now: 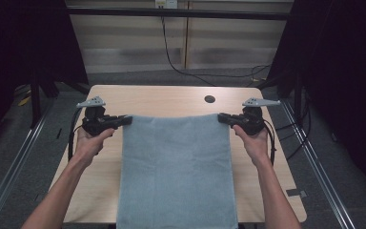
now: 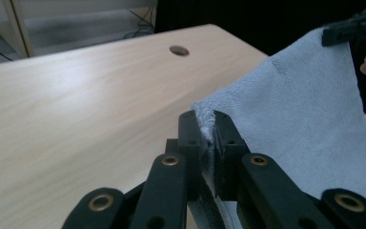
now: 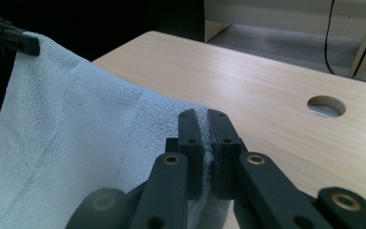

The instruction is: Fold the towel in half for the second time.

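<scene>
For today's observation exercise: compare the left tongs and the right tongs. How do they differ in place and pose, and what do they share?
The left tongs pinch the blue towel's far left corner and point right; the right tongs pinch its far right corner and point left. The left tongs sit nearer the table's left edge, the right tongs nearer the round hole. Both are black, hand-held, and shut on the towel, keeping its far edge stretched between them.

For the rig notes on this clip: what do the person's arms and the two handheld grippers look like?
Both forearms are bare, with no sleeves or gloves in the high view. The left gripper and right gripper are matt black, each with a grey three-cornered plate on top and a black cable trailing from it. Up close, the left gripper has flat rectangular pads on linked black bars with brass-coloured pivot rings; the right gripper looks the same.
</scene>
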